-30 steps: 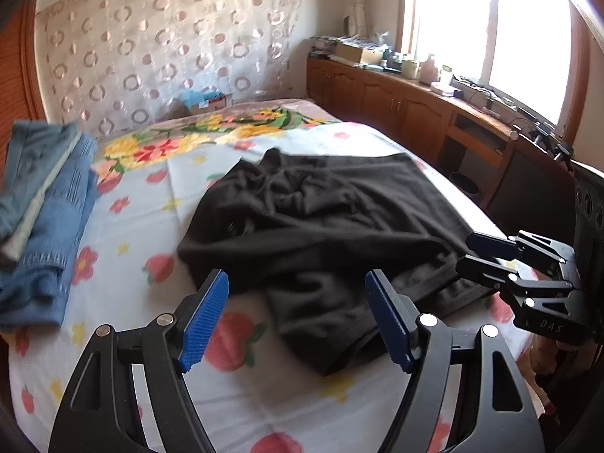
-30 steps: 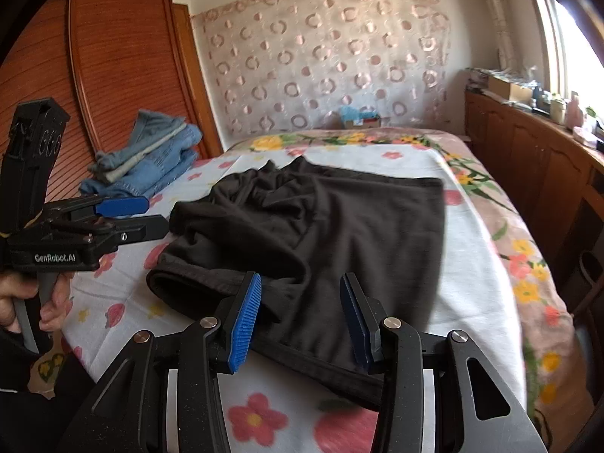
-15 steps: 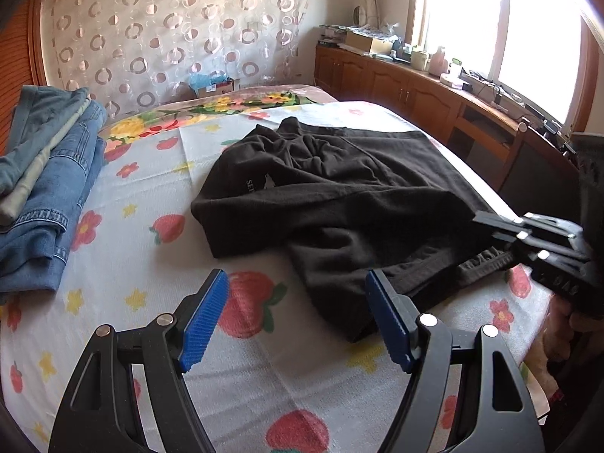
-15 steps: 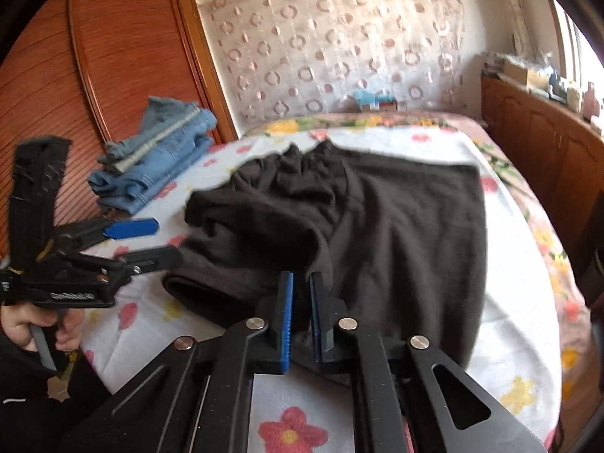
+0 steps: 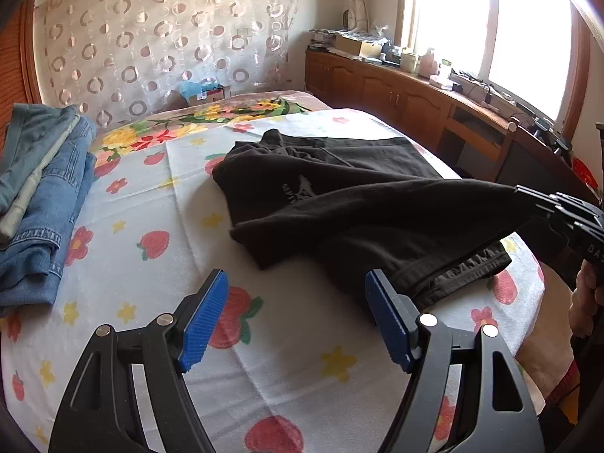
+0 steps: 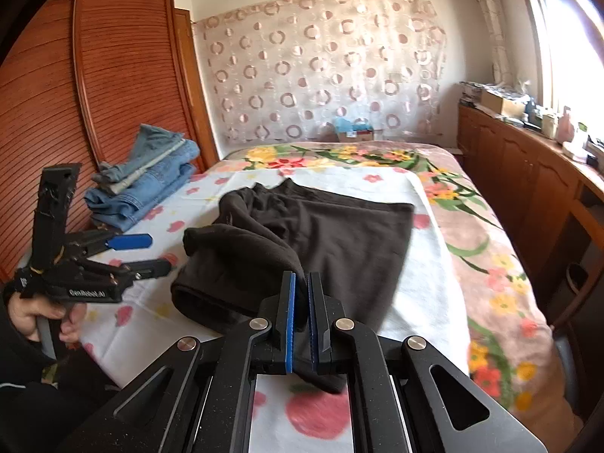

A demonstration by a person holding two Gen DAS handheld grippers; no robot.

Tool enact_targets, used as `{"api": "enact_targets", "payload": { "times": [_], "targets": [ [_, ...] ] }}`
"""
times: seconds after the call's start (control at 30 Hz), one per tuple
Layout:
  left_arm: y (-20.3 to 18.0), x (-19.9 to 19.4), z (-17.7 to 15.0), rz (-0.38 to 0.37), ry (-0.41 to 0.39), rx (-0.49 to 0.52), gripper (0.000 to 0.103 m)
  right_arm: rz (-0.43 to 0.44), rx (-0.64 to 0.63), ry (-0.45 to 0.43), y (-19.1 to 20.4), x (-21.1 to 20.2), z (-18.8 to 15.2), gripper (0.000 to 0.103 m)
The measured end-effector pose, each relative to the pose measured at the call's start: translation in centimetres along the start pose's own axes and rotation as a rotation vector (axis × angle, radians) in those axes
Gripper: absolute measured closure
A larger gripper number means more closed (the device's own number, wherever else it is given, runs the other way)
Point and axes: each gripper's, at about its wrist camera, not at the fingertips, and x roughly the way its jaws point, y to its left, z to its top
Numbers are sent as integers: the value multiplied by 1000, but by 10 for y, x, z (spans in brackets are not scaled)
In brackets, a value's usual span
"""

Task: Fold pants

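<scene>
Black pants (image 6: 324, 234) crumpled on bed (image 6: 422, 287) over strawberry-print sheet. Right gripper (image 6: 300, 302): fingers (image 6: 290, 313) together, clamped on near edge of pants; pinched fabric raised off sheet, stretched taut toward that gripper. Left gripper (image 5: 296, 321): fingers (image 5: 204, 321) wide apart, nothing between them, poised above bare sheet just beside near hem of pants. Folded jeans (image 5: 37, 204) stacked at bed's far left edge, well apart.

Black pants (image 5: 339, 204) lie on a floral bed (image 5: 151, 226); the right gripper (image 5: 528, 194) lifts one edge, while the left gripper (image 5: 296, 321) hovers open near the bed's near edge.
</scene>
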Motion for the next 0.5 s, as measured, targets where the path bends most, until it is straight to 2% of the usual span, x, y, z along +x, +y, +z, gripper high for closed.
{"api": "enact_targets", "payload": {
  "times": [0.17, 0.5],
  "targets": [
    [-2, 2, 1, 1, 3, 5, 27, -58, -4, 43, 0, -6, -13, 97],
    [0, 3, 1, 4, 7, -7, 27, -61, 40, 109, -6, 0, -24, 97]
  ]
}}
